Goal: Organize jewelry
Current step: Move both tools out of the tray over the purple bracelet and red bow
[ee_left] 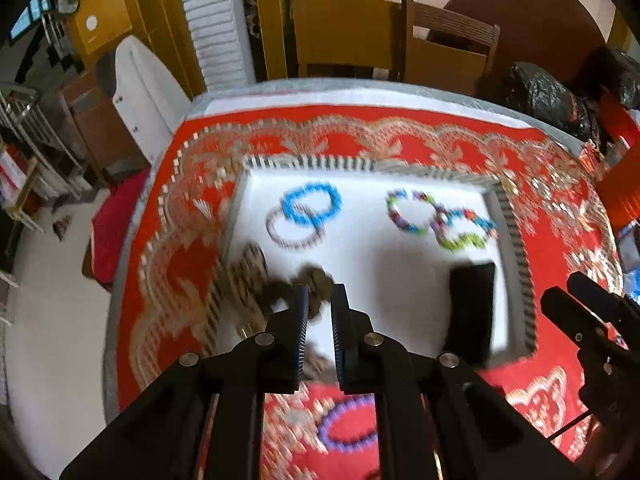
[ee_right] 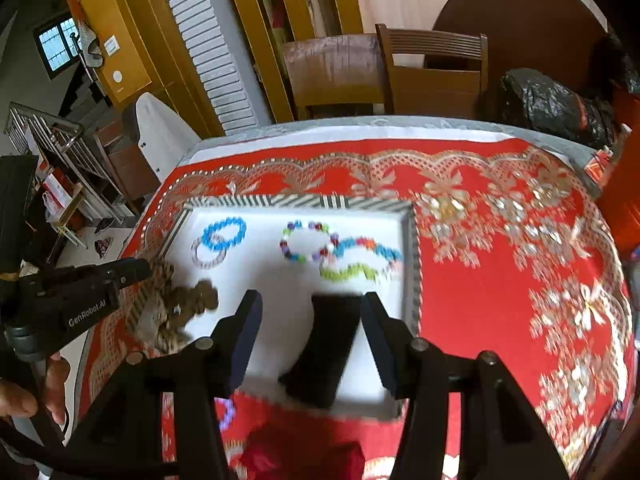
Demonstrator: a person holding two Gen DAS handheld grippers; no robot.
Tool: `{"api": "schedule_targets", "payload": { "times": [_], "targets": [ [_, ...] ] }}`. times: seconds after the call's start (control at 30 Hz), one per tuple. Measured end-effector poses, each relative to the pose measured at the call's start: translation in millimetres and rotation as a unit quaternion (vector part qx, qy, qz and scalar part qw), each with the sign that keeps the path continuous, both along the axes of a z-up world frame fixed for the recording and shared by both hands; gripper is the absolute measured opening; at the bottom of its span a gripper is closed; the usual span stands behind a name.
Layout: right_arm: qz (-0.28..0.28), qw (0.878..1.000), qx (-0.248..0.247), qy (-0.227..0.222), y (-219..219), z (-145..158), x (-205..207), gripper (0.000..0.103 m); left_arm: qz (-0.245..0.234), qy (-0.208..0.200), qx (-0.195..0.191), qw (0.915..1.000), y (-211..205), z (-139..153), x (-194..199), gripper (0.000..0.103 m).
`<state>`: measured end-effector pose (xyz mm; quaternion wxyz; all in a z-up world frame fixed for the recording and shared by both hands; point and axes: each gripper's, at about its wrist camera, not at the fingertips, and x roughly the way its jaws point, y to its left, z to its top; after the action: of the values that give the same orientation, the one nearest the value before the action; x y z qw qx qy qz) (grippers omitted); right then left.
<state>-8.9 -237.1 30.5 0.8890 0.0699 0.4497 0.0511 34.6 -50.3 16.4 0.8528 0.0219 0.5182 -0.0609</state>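
A white tray with a striped rim (ee_left: 518,236) (ee_right: 280,201) lies on the red cloth. In it are a blue bead bracelet (ee_left: 312,204) (ee_right: 224,234), multicoloured bracelets (ee_left: 416,212) (ee_right: 308,242), a brown bead pile (ee_left: 256,280) (ee_right: 180,304) and a black box (ee_left: 472,312) (ee_right: 328,344). A purple bracelet (ee_left: 348,424) (ee_right: 226,412) lies on the cloth in front of the tray. My left gripper (ee_left: 320,292) (ee_right: 136,270) is shut above the brown beads; a held strand cannot be made out. My right gripper (ee_right: 310,300) (ee_left: 564,290) stands open above the black box, its pads not pressing it.
The red embroidered cloth (ee_right: 500,280) covers the table up to a white strip at the far edge. Wooden chairs (ee_right: 436,72) and a round brown table (ee_right: 520,20) stand behind. Black plastic bags (ee_left: 548,100) sit at the far right corner. A person's hand (ee_right: 24,392) holds the left gripper's handle.
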Motion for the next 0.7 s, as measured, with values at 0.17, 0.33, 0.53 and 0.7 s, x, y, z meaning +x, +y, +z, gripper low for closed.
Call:
{"api": "schedule_targets", "payload": {
  "times": [0.17, 0.33, 0.53, 0.7],
  "targets": [
    [-0.009, 1.0, 0.003, 0.001, -4.5, 2.7, -31.7, 0.055, -0.002, -0.003, -0.004, 1.0, -9.8, 2.7, -31.9, 0.0],
    [-0.003, 1.0, -0.01, 0.002, -6.6, 5.6, -60.2, 0.056, -0.003, -0.009, -0.004, 0.9999, -14.0, 6.7, -57.2, 0.0],
    [0.003, 1.0, -0.014, 0.005, -10.6, 6.7, -85.3, 0.058, -0.003, -0.016, 0.005, 0.9999, -17.3, 5.2, -82.9, 0.0],
    [0.005, 1.0, -0.015, 0.008, -13.9, 5.2, -99.0, 0.058, -0.002, -0.014, 0.005, 0.9999, -20.8, 3.0, -98.2, 0.0]
  ]
}}
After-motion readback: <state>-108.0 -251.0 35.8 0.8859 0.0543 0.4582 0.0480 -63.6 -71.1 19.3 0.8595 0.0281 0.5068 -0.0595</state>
